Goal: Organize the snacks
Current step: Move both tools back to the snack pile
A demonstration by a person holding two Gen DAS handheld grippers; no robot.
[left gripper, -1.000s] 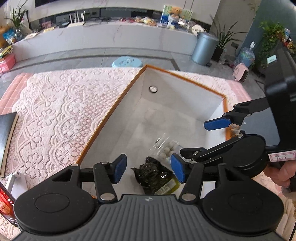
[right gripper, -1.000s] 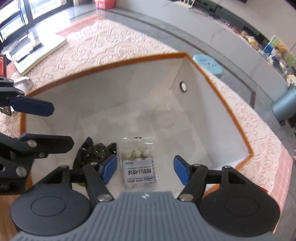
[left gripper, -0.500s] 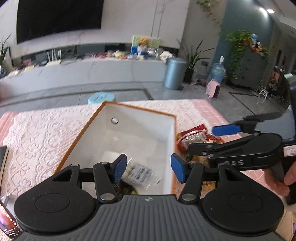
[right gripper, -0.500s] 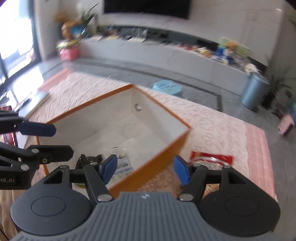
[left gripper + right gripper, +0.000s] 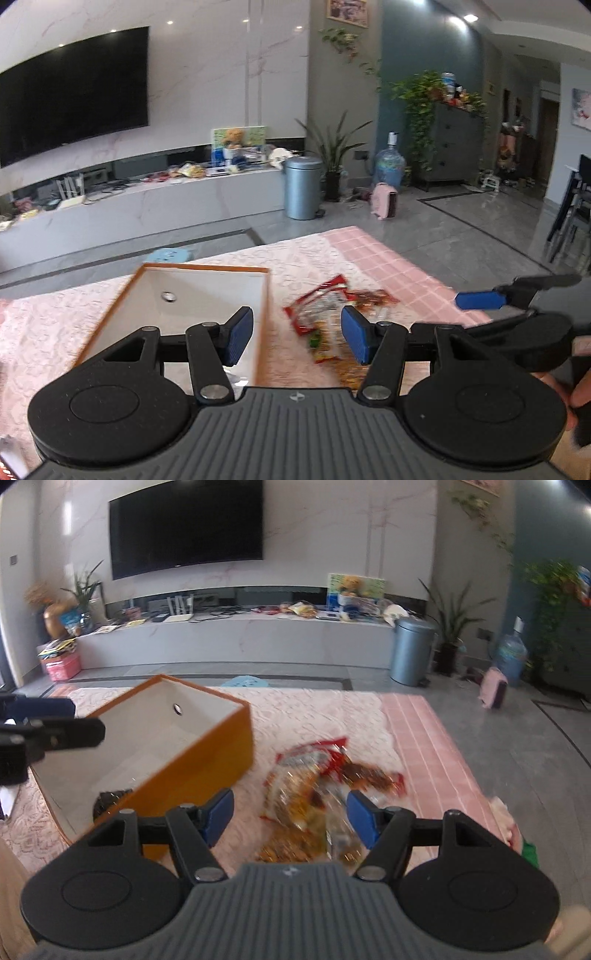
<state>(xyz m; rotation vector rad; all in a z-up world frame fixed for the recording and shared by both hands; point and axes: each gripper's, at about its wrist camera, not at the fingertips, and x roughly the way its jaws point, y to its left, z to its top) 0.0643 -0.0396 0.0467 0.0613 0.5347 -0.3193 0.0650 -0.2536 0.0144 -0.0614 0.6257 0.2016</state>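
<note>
An orange box (image 5: 263, 321) with a white inside stands on the lace-covered table; it also shows in the right wrist view (image 5: 207, 771). A dark snack packet (image 5: 110, 801) lies inside it. A pile of red and yellow snack packets (image 5: 314, 786) lies on the table right of the box, and also shows in the left wrist view (image 5: 328, 314). My left gripper (image 5: 297, 338) is open and empty, raised over the box's right wall. My right gripper (image 5: 290, 814) is open and empty, raised above the near part of the pile.
The table has a pink lace cloth (image 5: 321, 709) over a pink checked cover (image 5: 428, 738). A green and pink item (image 5: 517, 840) lies at the table's right edge. Beyond are a TV wall, a low marble bench (image 5: 236, 638) and a grey bin (image 5: 412, 651).
Both grippers have lifted out of the box and swung right and up. The view went from the box's inside to the snack pile beside it. Both stayed open and empty.
</note>
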